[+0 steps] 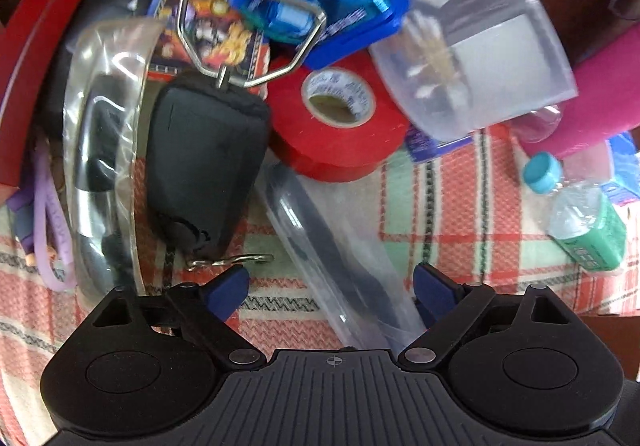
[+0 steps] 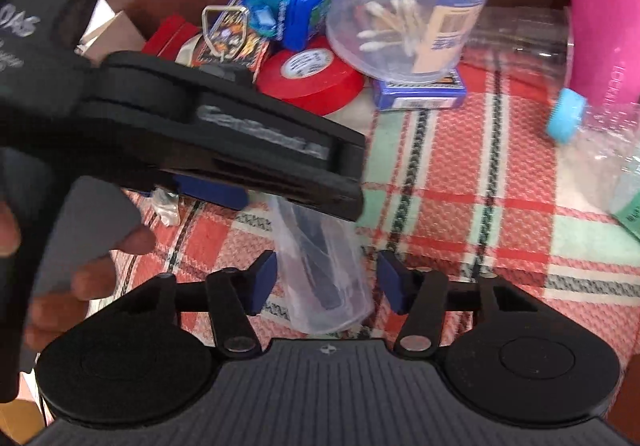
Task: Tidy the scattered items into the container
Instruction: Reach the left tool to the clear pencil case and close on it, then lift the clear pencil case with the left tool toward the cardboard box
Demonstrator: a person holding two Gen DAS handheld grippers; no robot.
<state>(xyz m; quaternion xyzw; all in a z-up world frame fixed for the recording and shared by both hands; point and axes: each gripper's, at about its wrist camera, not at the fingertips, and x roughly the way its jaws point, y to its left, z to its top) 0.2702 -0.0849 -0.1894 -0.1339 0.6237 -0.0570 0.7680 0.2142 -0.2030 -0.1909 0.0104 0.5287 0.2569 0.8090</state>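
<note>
A plaid cloth (image 2: 472, 181) in red, pale green and cream covers the surface. Lying on it: a roll of red tape (image 1: 340, 125), a clear plastic tub of cotton swabs (image 2: 412, 5) tipped on its side, a blue card box (image 2: 420, 91) just beside the tub, a black luggage scale with a metal loop (image 1: 204, 149), a clear sleeve holding something dark (image 2: 324, 278), and a plastic bottle with a blue cap (image 1: 576, 205).
</note>
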